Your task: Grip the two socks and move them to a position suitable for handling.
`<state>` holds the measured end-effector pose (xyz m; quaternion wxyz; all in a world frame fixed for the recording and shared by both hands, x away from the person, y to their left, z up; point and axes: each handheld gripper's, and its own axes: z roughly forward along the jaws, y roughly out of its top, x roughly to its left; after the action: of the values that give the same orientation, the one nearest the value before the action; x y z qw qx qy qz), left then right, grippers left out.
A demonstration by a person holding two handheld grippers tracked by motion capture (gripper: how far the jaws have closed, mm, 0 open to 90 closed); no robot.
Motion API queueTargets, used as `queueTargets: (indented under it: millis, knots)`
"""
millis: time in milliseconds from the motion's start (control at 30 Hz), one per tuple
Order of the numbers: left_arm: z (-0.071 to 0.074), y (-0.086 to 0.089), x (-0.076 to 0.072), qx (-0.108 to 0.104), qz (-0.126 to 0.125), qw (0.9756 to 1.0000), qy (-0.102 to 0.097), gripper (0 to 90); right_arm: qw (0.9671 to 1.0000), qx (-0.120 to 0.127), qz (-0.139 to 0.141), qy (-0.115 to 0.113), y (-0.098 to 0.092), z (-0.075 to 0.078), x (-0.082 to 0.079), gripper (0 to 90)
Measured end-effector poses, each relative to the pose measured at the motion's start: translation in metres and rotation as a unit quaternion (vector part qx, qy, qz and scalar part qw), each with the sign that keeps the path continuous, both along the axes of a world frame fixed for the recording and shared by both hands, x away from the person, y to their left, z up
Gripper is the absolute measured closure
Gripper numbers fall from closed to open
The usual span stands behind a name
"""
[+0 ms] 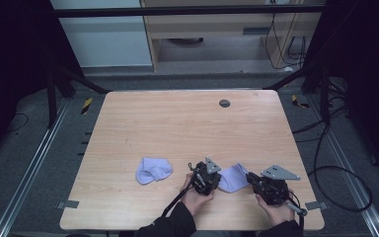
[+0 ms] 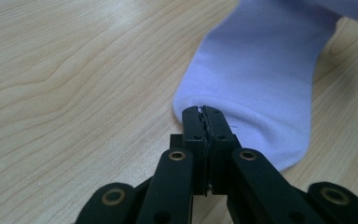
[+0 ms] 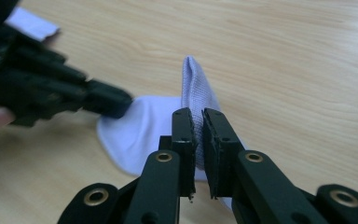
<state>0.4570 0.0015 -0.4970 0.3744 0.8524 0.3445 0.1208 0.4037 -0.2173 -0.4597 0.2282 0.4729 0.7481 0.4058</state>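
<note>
A pale lilac sock [image 1: 233, 177] lies near the table's front edge between my two grippers. My left gripper [image 1: 218, 180] is at its left end. In the left gripper view the jaws [image 2: 204, 112] are shut tight on the edge of this sock [image 2: 261, 70]. My right gripper [image 1: 251, 179] is at the sock's right end. In the right gripper view its jaws [image 3: 198, 115] pinch a raised fold of the sock [image 3: 140, 130], with the left gripper [image 3: 121, 105] at the far end. A second lilac sock [image 1: 153, 170] lies bunched to the left, apart from both grippers.
The wooden table [image 1: 177, 123] has a small grey round cap [image 1: 224, 103] near its far edge. Cables [image 1: 335, 173] trail on the floor to the right. A corner of the second sock [image 3: 32, 23] shows in the right gripper view.
</note>
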Motion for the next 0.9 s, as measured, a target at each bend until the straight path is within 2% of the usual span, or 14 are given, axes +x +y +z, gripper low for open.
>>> queueTargets:
  millis: [267, 300, 433, 667, 700, 900]
  knots:
    - [0.001, 0.002, 0.001, 0.000, -0.003, 1.0000, -0.001, 88.6, 0.9992, -0.010, -0.038, 0.006, -0.009, -0.004, 0.019, 83.1]
    - [0.001, 0.002, 0.001, -0.001, -0.003, 1.0000, 0.000, 88.6, 0.9986, -0.008, -0.051, 0.007, -0.012, -0.004, 0.025, 83.1]
    - [0.001, 0.003, 0.002, -0.001, -0.001, 1.0000, -0.001, 88.6, 0.9974, -0.009, -0.070, 0.010, -0.019, -0.005, 0.033, 83.0]
    - [0.000, 0.001, 0.005, -0.002, 0.004, 1.0000, 0.001, 88.6, 0.9954, -0.025, -0.089, 0.027, -0.025, -0.009, 0.036, 82.8]
    - [0.000, 0.001, 0.006, -0.003, 0.003, 1.0000, 0.001, 88.6, 0.9941, -0.037, -0.095, 0.035, -0.027, -0.011, 0.037, 82.7]
    - [0.000, -0.001, 0.006, -0.008, 0.011, 0.9999, -0.006, 87.5, 0.9914, -0.051, -0.108, 0.053, -0.030, -0.016, 0.036, 79.2]
